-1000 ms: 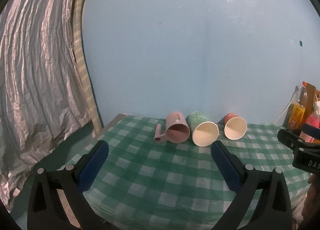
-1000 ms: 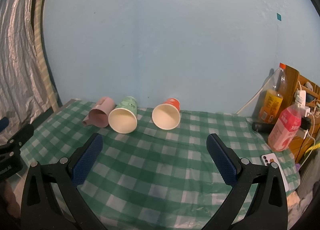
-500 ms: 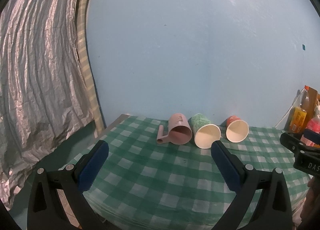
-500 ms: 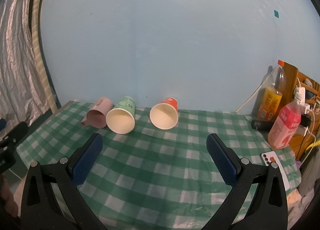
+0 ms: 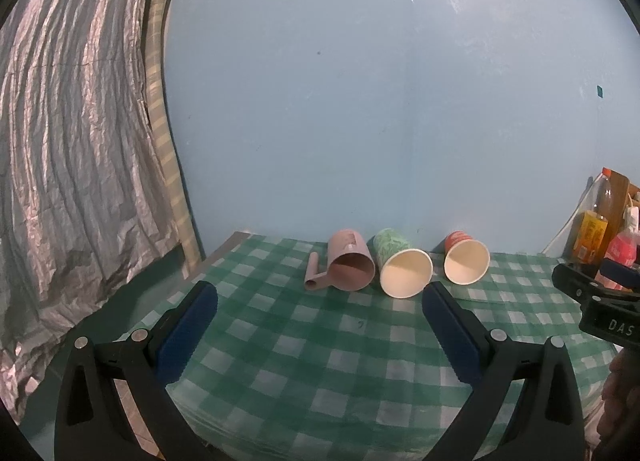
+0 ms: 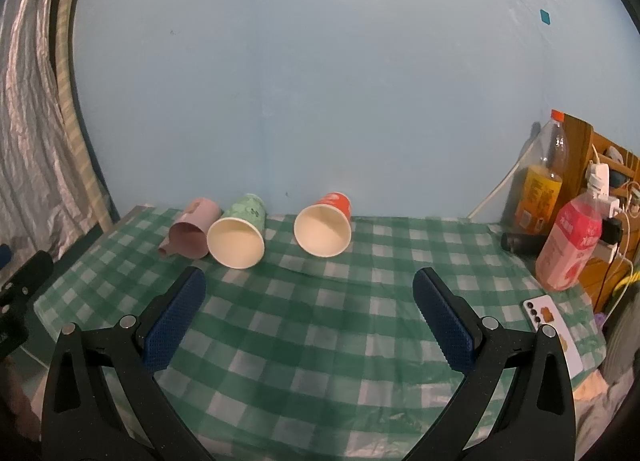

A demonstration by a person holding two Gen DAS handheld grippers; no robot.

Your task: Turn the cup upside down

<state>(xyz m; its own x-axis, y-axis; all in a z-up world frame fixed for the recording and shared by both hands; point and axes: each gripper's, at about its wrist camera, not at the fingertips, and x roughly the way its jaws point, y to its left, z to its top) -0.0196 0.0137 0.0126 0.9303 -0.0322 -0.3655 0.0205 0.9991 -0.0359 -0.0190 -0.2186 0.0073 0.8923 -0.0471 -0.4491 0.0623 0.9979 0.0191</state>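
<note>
Three cups lie on their sides at the back of the green checked table (image 5: 320, 345), mouths facing me: a pink handled cup (image 5: 350, 267) (image 6: 192, 231), a green paper cup (image 5: 402, 269) (image 6: 240, 233) touching it, and a red paper cup (image 5: 466, 259) (image 6: 325, 227) set apart to the right. My left gripper (image 5: 320, 301) is open and empty, well in front of the pink and green cups. My right gripper (image 6: 310, 289) is open and empty, in front of the green and red cups. The right gripper's body also shows in the left wrist view (image 5: 600, 301).
A silver curtain (image 5: 72, 181) hangs at the left. At the table's right edge stand an orange-capped bottle (image 6: 540, 185), a pink bottle (image 6: 570, 241), a dark cylinder (image 6: 520, 243), a phone (image 6: 554, 325) and a wooden rack with cables (image 6: 608, 181). A blue wall (image 6: 320, 81) backs the table.
Both cameras have drifted slightly back and up, so the cups sit a little lower and farther in view. Both grippers stay open and empty. The cups have not moved.
</note>
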